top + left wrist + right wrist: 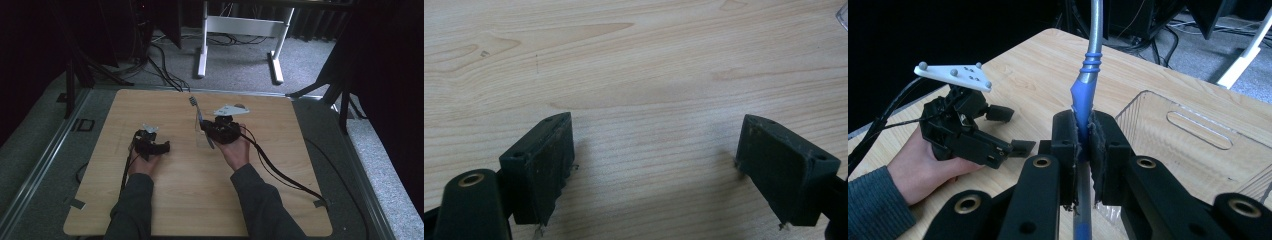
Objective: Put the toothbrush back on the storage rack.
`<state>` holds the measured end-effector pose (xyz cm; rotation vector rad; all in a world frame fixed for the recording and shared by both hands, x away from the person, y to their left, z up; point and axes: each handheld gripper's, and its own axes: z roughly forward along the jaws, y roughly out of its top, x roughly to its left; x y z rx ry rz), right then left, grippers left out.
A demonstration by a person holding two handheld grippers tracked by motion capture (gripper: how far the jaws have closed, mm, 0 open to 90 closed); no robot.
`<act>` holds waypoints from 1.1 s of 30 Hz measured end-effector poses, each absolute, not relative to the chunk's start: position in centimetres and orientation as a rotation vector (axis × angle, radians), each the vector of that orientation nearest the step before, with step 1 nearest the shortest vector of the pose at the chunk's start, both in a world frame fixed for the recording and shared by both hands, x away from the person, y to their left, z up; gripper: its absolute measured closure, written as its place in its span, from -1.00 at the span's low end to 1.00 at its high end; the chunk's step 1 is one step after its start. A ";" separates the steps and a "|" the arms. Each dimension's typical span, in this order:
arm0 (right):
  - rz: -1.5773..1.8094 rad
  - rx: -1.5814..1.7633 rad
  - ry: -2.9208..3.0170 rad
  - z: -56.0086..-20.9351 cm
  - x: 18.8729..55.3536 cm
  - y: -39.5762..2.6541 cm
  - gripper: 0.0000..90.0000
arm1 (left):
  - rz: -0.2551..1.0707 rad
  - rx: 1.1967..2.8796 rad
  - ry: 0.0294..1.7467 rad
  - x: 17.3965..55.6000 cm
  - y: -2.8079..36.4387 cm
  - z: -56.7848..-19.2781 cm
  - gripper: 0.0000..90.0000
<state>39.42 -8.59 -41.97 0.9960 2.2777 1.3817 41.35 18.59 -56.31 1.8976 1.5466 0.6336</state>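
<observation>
High view: your right gripper (209, 131) sits near the middle of the wooden table (165, 210), its jaws pinching a toothbrush (198, 118) by the handle; the bristle head points toward the far edge. Your left gripper (159, 147) rests on the table to the left, well apart from it. No writing or brand can be read here (too dark and small).

Left gripper view: your left gripper (654, 170) has its jaws spread wide over bare wood grain, nothing between them. A clear plastic corner (843, 14) shows at the top right edge.

Right gripper view: your right gripper (1082, 150) jaws are pressed together on the toothbrush (1087, 75) at its blue grip, the grey neck rising straight ahead. A clear plastic container (1193, 135) stands just beside the jaws on the right; it looks empty (no label readable). Your left gripper (1008, 131) lies farther off at the left, jaws apart.
</observation>
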 end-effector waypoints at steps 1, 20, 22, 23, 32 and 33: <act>1.383 0.998 2.276 -42.0 39.4 -8.6 0.81 | 0.633 1.898 1.546 41.4 18.6 -56.3 -0.65; 1.394 1.017 2.236 -41.6 40.1 -9.0 0.81 | 0.633 1.898 1.547 41.4 18.6 -56.3 -0.65; 1.396 1.019 2.232 -41.6 40.1 -9.0 0.81 | 0.633 1.899 1.546 41.3 18.6 -56.3 -0.65; 1.396 1.017 2.230 -41.5 40.2 -9.1 0.81 | 0.633 1.899 1.546 41.3 18.6 -56.3 -0.65; 1.391 1.022 2.215 -41.4 40.4 -9.2 0.81 | 0.633 1.899 1.546 41.4 18.6 -56.3 -0.65; 1.391 1.023 2.213 -41.4 40.5 -9.2 0.81 | 0.633 1.899 1.546 41.4 18.6 -56.3 -0.65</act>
